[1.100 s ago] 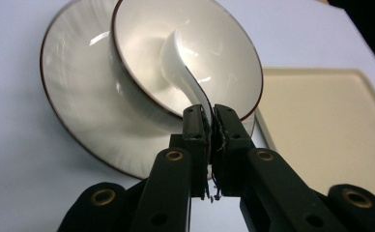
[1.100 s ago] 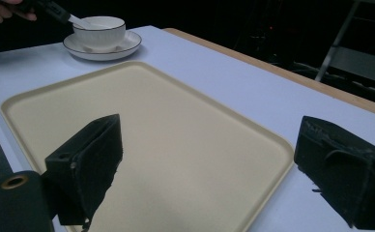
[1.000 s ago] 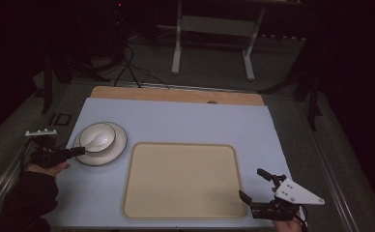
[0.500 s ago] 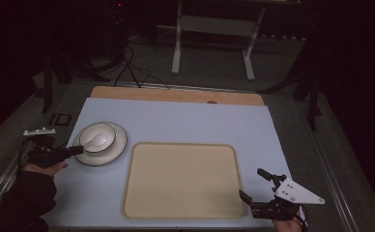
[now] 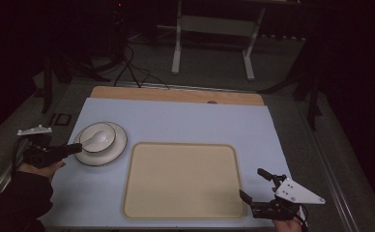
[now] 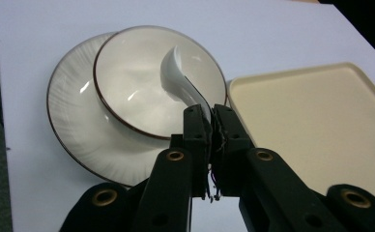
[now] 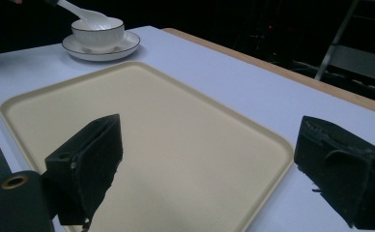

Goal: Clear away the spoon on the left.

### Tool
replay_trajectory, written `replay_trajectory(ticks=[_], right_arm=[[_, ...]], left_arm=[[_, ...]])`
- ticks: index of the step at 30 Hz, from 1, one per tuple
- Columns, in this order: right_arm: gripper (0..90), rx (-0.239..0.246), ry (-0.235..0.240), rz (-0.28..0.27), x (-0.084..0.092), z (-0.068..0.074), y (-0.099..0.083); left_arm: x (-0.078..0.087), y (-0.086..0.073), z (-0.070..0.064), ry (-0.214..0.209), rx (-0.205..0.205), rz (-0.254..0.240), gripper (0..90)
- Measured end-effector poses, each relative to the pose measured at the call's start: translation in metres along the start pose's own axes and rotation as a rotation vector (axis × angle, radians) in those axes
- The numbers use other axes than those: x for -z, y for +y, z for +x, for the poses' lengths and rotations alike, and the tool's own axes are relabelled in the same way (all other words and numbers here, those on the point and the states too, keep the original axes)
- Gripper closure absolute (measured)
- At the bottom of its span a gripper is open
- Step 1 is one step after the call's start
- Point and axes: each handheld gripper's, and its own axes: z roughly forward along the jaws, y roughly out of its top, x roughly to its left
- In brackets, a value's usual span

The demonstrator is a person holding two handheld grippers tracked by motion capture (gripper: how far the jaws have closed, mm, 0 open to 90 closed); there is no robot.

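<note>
A white bowl (image 5: 103, 133) with a dark rim stands on a white plate (image 5: 112, 152) at the table's left. A white spoon (image 6: 178, 79) rests with its scoop in the bowl (image 6: 132, 82), handle pointing out over the rim. My left gripper (image 6: 209, 113) is shut on the end of that handle, and it comes in from the left (image 5: 77, 148). A beige tray (image 5: 183, 179) lies in the middle. At the tray's front right corner my right gripper (image 5: 254, 186) stands open with nothing in it, its jaws wide over the tray (image 7: 166, 130).
The light blue table top (image 5: 176, 121) ends in a wooden strip (image 5: 176, 95) at the far edge. Beyond it are dark floor, cables and a metal stand (image 5: 214, 43). The plate (image 6: 74, 125) sits close to the tray's left edge (image 6: 316, 125).
My left gripper has risen a little with the spoon's handle in its jaws. The right gripper has kept still.
</note>
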Motion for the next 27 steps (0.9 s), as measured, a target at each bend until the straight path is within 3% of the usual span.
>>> replay_trajectory(ticks=[4,10,18,26,27], right_arm=[[10.2,-0.002,0.000,0.000,0.000,0.000,0.000],[10.2,-0.001,-0.003,0.000,0.000,0.000,0.000],[10.2,-0.003,-0.003,0.000,0.000,0.000,0.000],[10.2,-0.003,-0.002,-0.001,0.001,0.000,0.000],[10.2,-0.003,-0.002,-0.002,0.001,0.000,0.000]], left_arm=[[0.008,0.004,-0.007,-0.004,-0.019,0.000,85.9],[0.018,0.007,-0.015,0.009,0.000,0.005,85.9],[0.030,0.010,-0.030,-0.008,-0.021,-0.020,85.9],[0.035,0.011,-0.045,-0.001,-0.055,-0.021,85.9],[0.036,0.012,-0.047,-0.015,-0.061,-0.013,85.9]])
